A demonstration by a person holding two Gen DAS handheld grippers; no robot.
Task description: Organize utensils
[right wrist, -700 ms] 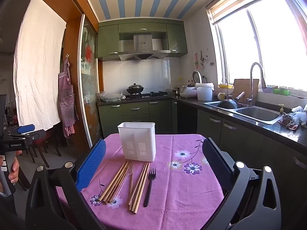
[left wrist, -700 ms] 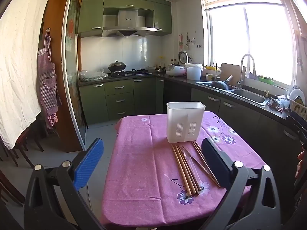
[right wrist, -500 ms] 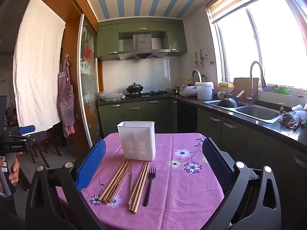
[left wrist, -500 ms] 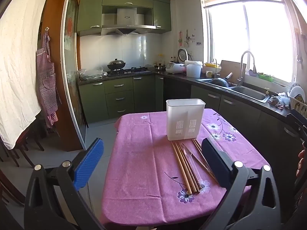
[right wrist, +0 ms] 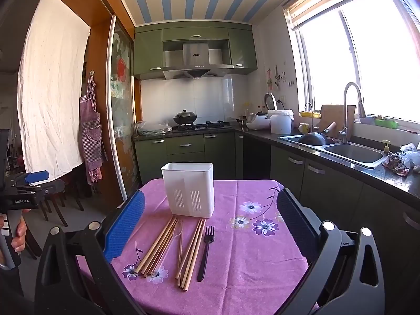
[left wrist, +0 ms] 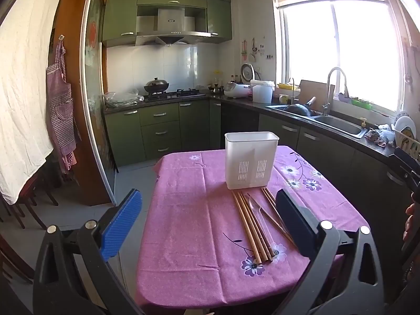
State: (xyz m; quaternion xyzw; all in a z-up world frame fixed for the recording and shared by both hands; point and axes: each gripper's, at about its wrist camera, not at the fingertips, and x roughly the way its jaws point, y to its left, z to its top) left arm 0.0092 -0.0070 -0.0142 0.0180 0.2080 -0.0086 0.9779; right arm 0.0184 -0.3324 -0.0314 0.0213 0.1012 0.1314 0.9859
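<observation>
Left gripper (left wrist: 207, 223): jaws spread wide, empty, short of the table (right wrist: 249, 283). Chopsticks (right wrist: 157, 246), black fork (right wrist: 206, 252): flat before the white caddy (right wrist: 187, 189). Likely light, stiff, slippery; best pinched mid-shaft. Right gripper (right wrist: 210, 225): jaws spread, empty.

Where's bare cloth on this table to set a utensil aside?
Free: the flowered cloth right of the black fork, and the tablecloth left of the chopsticks. Crowded: the strip directly in front of the white holder.
</observation>
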